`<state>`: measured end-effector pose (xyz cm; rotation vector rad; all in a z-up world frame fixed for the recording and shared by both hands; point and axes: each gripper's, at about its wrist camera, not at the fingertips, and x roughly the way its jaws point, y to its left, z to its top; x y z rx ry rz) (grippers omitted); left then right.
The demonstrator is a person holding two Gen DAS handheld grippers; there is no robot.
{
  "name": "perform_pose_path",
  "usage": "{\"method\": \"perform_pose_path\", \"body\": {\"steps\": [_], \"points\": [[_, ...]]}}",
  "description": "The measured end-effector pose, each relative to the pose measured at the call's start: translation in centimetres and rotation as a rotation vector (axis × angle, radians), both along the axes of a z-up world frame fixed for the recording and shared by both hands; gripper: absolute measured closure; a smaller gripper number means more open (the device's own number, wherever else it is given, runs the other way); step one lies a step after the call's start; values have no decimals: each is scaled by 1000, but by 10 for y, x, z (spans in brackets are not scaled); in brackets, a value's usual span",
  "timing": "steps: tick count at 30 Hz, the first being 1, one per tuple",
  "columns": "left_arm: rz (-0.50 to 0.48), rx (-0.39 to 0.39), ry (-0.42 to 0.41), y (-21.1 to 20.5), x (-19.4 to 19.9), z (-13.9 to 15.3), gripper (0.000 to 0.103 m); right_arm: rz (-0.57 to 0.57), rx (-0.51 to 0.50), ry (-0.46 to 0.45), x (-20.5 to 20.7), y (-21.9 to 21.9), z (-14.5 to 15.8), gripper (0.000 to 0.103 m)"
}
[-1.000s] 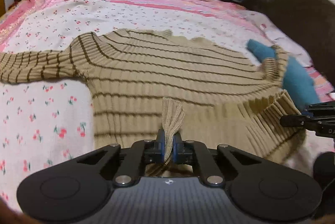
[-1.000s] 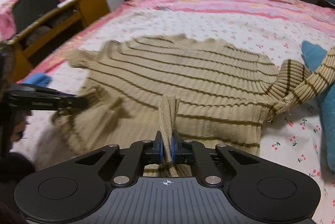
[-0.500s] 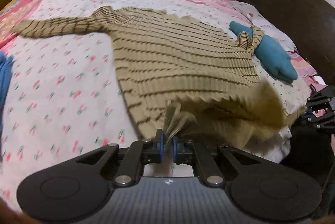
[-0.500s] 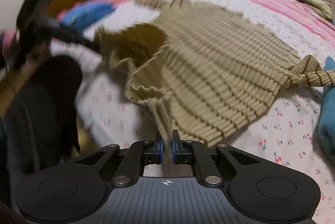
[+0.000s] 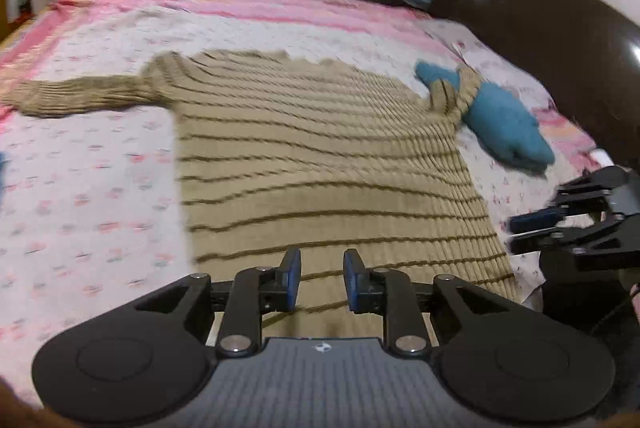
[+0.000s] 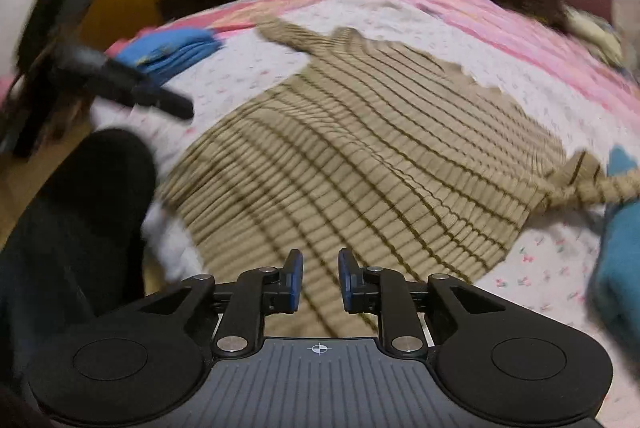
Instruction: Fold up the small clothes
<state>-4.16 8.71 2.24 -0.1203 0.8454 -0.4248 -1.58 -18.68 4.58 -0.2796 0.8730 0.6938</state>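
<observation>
Knitwear, soft and limp: the tan striped sweater lies spread flat on the bed, its hem nearest both grippers. The left gripper hovers over the hem, jaws opening with nothing pinched between them. The right gripper does likewise. It will likely sag and stretch, so grip the sleeve cuffs or hem corners.

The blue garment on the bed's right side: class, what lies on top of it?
A striped sleeve of the sweater drapes across the blue garment, covering part of it.
</observation>
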Motion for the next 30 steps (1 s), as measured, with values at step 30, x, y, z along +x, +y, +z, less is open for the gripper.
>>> {"method": "perform_pose_path", "body": {"steps": [30], "points": [[19, 196, 128, -89, 77, -36, 62, -298, 89, 54, 69, -34, -23, 82]]}}
